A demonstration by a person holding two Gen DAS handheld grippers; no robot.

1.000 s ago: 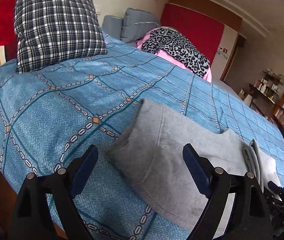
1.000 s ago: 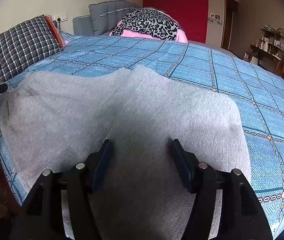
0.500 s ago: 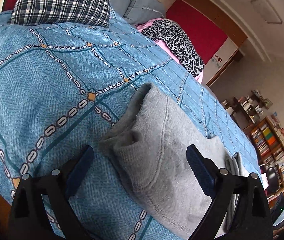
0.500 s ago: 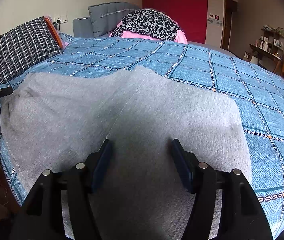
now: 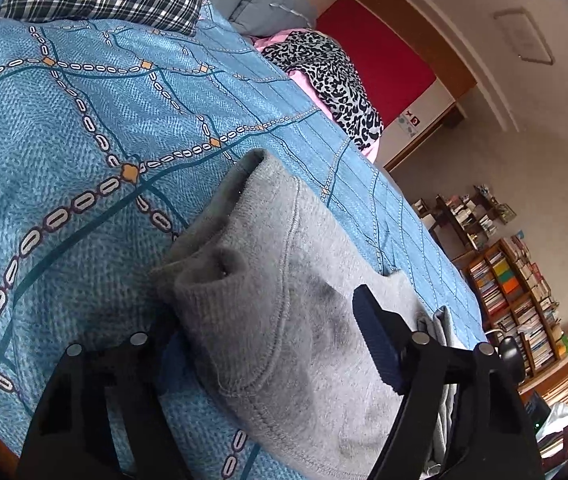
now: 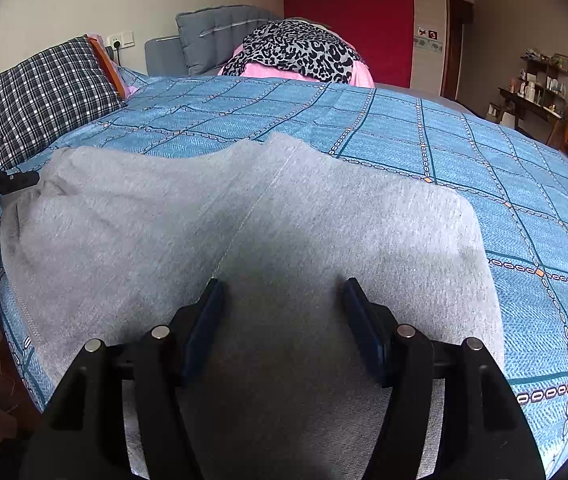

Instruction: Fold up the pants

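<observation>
Pants (image 6: 268, 240) of grey sweatshirt cloth lie spread across the near edge of the bed (image 6: 463, 152), on its blue chain-patterned cover. At their cuff end (image 5: 244, 280) the left gripper (image 5: 268, 344) straddles the doubled leg openings; its fingers (image 5: 371, 344) have just been closing, with the cloth between them, though I cannot tell that they pinch it yet. The right gripper (image 6: 280, 320) hangs over the middle of the garment, its fingers parted, holding nothing. To do this well, I would say the left should catch both layers of the cuff squarely before lifting, or one leg may slip free during the fold.
</observation>
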